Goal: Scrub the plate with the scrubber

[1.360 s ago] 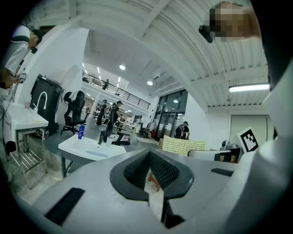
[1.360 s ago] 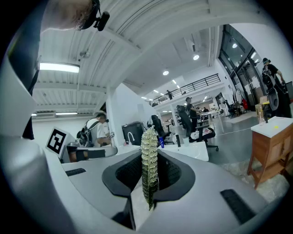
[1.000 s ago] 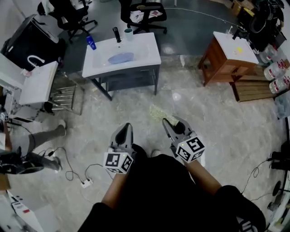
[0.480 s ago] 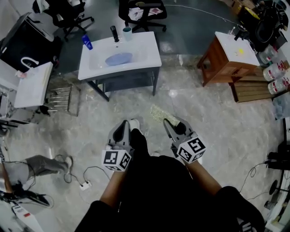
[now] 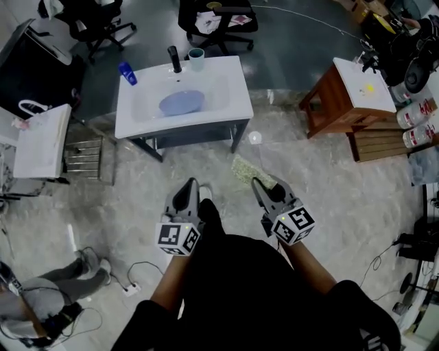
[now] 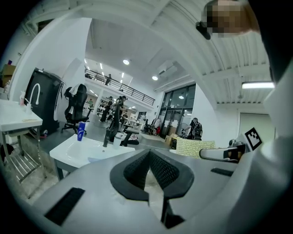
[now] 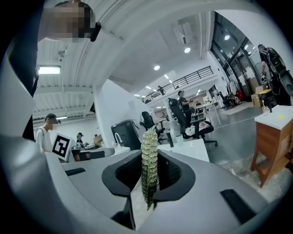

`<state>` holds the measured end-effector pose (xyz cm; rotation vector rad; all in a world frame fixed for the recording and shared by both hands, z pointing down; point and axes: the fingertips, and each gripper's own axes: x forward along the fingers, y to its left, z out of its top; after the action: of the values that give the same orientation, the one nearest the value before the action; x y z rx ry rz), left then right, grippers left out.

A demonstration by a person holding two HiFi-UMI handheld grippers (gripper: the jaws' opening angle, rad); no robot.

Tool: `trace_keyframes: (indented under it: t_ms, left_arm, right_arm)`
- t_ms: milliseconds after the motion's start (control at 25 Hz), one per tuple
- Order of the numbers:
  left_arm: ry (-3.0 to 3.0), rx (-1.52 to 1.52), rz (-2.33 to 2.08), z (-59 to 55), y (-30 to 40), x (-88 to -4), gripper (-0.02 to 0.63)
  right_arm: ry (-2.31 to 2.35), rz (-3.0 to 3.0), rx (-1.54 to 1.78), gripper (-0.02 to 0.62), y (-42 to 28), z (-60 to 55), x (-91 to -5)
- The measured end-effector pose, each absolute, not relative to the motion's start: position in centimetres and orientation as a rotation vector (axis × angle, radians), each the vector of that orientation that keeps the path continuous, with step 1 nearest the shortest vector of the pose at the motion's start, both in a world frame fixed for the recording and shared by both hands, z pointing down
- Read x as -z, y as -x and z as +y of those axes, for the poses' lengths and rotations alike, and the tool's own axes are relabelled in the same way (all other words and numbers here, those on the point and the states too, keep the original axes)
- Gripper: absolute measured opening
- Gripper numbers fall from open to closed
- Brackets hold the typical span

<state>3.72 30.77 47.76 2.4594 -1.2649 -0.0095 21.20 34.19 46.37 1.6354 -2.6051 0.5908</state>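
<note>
A blue plate (image 5: 181, 102) lies in the basin of the white sink table (image 5: 232, 82) at the top of the head view, well ahead of both grippers. My left gripper (image 5: 190, 185) is held over the floor, shut with nothing in it; its pads (image 6: 158, 167) meet in the left gripper view. My right gripper (image 5: 260, 186) is shut on a flat yellow-green scrubber (image 5: 245, 171), which stands upright between the pads (image 7: 149, 164). The scrubber (image 6: 194, 147) also shows in the left gripper view. Plate and grippers are apart.
On the sink's far edge stand a black faucet (image 5: 175, 57), a cup (image 5: 196, 58) and a blue bottle (image 5: 126, 71). A wooden side table (image 5: 346, 96) stands right, office chairs (image 5: 216, 17) behind, a white cabinet (image 5: 38, 140) and metal rack (image 5: 86, 158) left. Cables (image 5: 130, 284) and a person's legs (image 5: 48, 301) lie lower left.
The sink table has come slightly lower and nearer in the head view. Both grippers keep their pose and grip. The person at left has shifted toward the lower left corner.
</note>
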Motion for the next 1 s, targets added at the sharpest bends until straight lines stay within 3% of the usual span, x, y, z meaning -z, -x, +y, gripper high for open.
trace_keyframes:
  t_ms: [520, 1000]
  left_arm:
    - [-2.418, 0.054, -1.271, 15.3, 2.4, -48.1, 0.005]
    - [-2.329, 0.013, -1.266, 8.7, 7.5, -52.1, 0.005]
  right_arm:
    - [-1.602, -2.531, -0.614, 0.061, -15.9, 18.2, -46.3]
    - [-1.522, -2.504, -0.649, 0.061, -11.5, 10.3, -47.7]
